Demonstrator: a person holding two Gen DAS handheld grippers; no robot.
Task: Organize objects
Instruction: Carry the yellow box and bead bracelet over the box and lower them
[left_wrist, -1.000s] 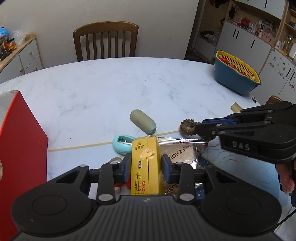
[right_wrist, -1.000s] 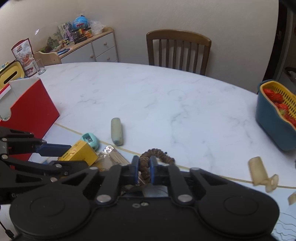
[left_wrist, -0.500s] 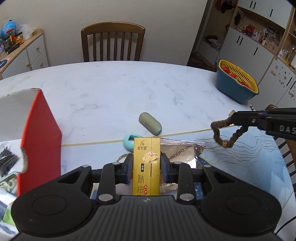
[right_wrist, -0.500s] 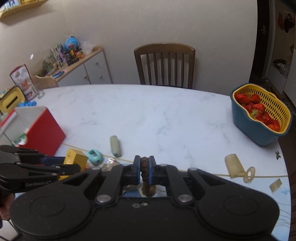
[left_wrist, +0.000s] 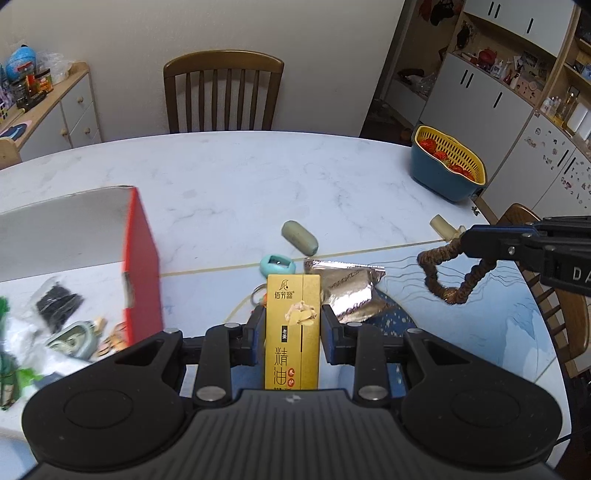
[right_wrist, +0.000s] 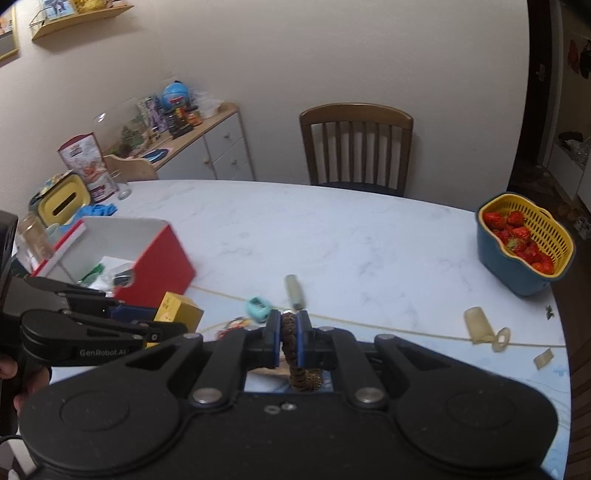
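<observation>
Objects for sorting, spread over a white marble table (left_wrist: 258, 177).

- At the left edge: open red cardboard box (left_wrist: 142, 266), white inside. Already held a black bundle in a clear bag (left_wrist: 59, 304), a grey-green case and some green scraps. Judged the sorted share.
- Just right of the box, above the near edge: tall yellow-gold carton with printed characters (left_wrist: 293, 332). Was clamped upright between the pads of the left gripper (left_wrist: 293, 321), clear of the tabletop. Probably bound for the box; not yet in it.
- Beyond it, towards the middle of the table: small teal oval case (left_wrist: 277, 264), olive-green capsule-shaped case (left_wrist: 299, 237) and crumpled silver foil pouch (left_wrist: 351, 288). All lay loose and untouched.
- Further right: brown fabric hair scrunchie (left_wrist: 447, 273). Hung in the air, pinched by the closed tips of the right gripper (left_wrist: 465, 243), well apart from the box.
- Near the right edge: beige plastic piece (left_wrist: 443, 227), lying loose. At the far right edge: blue basin with a yellow strainer of strawberries (left_wrist: 439, 177).

Roughly a half left, at a guess: two things in transit, four on the table.

Hard to make out:
- Blurred box contents.
- Carton's foot, hidden behind the gripper body.
- Ring and cord under the carton, mostly covered.
- Near table edge, blocked in both views.
</observation>
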